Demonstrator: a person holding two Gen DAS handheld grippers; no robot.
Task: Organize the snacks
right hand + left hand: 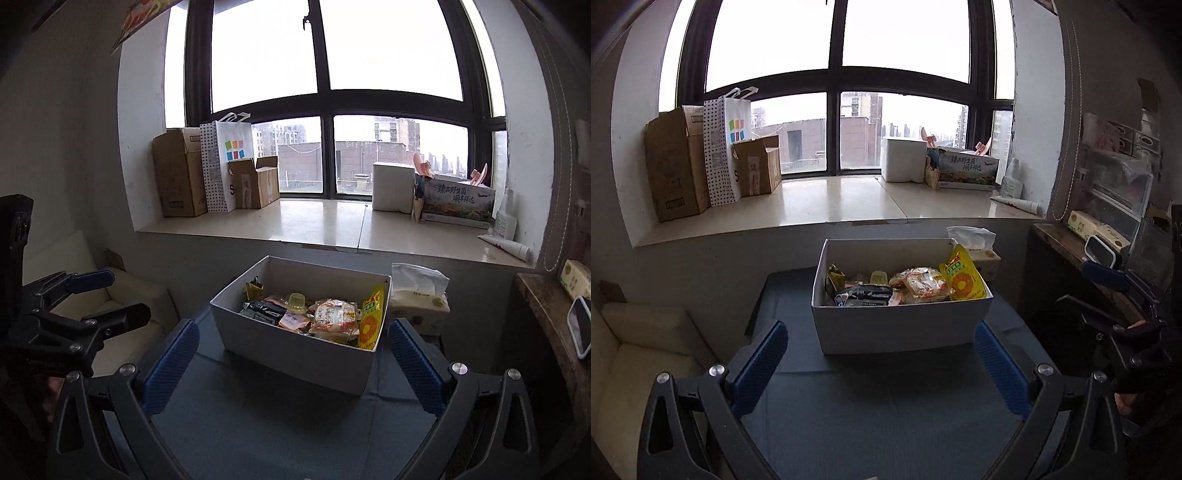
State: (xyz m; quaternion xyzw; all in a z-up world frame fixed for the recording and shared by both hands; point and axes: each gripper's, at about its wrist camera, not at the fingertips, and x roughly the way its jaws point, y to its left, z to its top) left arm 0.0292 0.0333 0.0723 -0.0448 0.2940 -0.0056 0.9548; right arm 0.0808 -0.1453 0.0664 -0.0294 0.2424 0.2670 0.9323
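Left gripper hangs wide open and empty, just short of the white box on the dark table. Inside the box: mixed snacks, yellow packet at its right end. Right gripper, jaws spread, holds nothing, facing the box's near corner.

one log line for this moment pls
left claw: open, empty | right claw: open, empty | snacks: in white box

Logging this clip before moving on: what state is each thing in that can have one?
left gripper: open, holding nothing
right gripper: open, holding nothing
white box: lidless, filled with snacks
yellow packet: upright against the box wall
tissue pack: opened, tissue sticking out
small cardboard box: flaps open
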